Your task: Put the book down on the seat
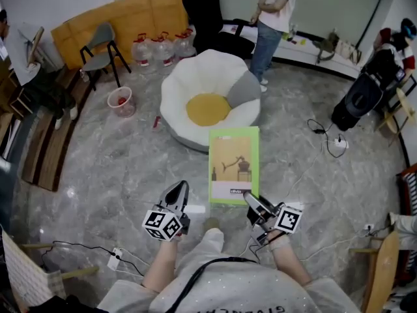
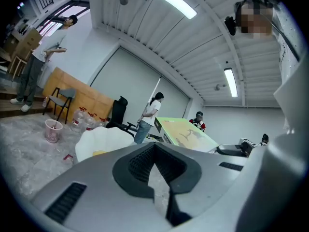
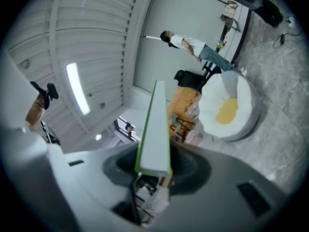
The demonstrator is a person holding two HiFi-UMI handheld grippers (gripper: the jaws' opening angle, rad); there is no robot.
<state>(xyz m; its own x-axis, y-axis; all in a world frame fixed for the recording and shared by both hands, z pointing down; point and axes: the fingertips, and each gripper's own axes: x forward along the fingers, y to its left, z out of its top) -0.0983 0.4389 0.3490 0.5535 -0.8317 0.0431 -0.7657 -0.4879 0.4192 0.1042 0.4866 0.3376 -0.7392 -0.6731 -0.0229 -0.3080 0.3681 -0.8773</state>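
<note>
A green-covered book (image 1: pixel 234 165) hangs flat above the floor, its far edge near the seat. My right gripper (image 1: pixel 251 199) is shut on the book's near right corner. In the right gripper view the book (image 3: pixel 155 129) runs edge-on out of the right gripper (image 3: pixel 154 170). The seat (image 1: pixel 208 96) is a white, petal-shaped floor cushion with a yellow centre and a grey pillow; it also shows as the seat (image 3: pixel 229 108) beyond the book. My left gripper (image 1: pixel 177 191) hovers left of the book, shut and empty; its own view shows the book (image 2: pixel 186 132) to the right.
A person (image 1: pixel 270 18) stands behind the seat beside a black office chair (image 1: pixel 205 12). Water jugs (image 1: pixel 159 47), a pink bucket (image 1: pixel 121 101) and a grey chair (image 1: pixel 101 44) lie to the left. A black bag (image 1: pixel 358 100) and a power strip (image 1: pixel 337 143) sit right.
</note>
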